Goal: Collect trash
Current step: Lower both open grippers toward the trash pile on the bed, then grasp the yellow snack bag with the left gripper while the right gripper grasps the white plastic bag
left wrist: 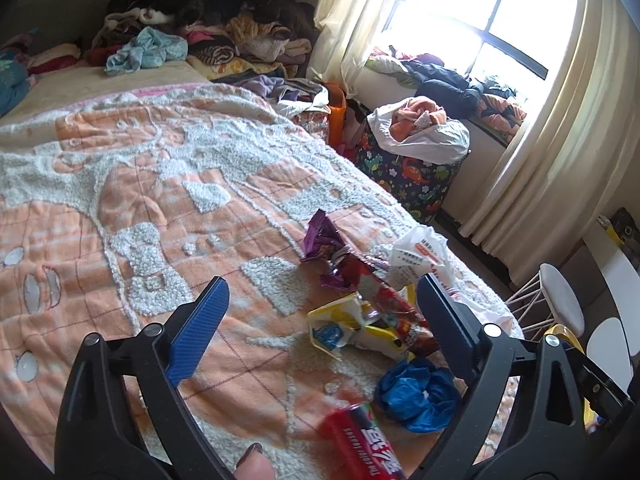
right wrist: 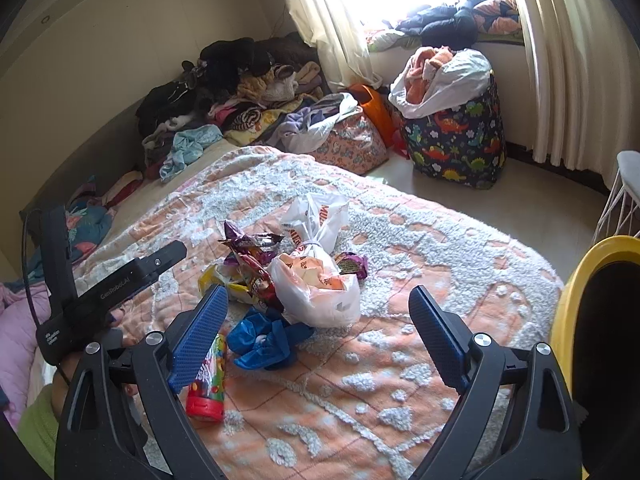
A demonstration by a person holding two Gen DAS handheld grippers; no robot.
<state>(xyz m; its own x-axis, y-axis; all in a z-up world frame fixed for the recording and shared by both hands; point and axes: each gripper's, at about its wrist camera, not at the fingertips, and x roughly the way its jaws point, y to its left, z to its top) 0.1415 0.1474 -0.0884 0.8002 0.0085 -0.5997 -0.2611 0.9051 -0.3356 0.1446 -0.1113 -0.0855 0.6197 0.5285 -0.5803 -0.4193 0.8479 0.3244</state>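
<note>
A heap of trash is seen on the bed's orange-and-white blanket point(right wrist: 400, 380), towards the side of the bed nearest the window. Within the heap a knotted white plastic bag point(right wrist: 316, 280) is found at the centre, with a purple wrapper point(right wrist: 248, 240) just behind it, towards the head of the bed, and a yellow wrapper point(right wrist: 218, 280) to its left. A crumpled blue bag point(right wrist: 264, 342) lies just in front of the white bag, touching it. A red-capped candy tube point(right wrist: 208, 384) lies beside the blue bag, nearer the foot edge of the bed.

The left tongs point(left wrist: 322, 308) are held released, the blue-padded fingers spread wide above the blanket, with the yellow wrapper point(left wrist: 344, 320) and a red wrapper point(left wrist: 384, 300) framed between them; nothing is grasped. The right tongs point(right wrist: 318, 322) are likewise spread wide and empty, with the blue bag and the white bag lying between the fingers in view. Whether either pair touches the blanket cannot be told.

A yellow bin point(right wrist: 568, 320) is seen off the bed's right edge. A dinosaur-print basket point(right wrist: 460, 140) stands on the floor below the window, and a pile of clothes point(right wrist: 240, 92) is heaped at the head of the bed.
</note>
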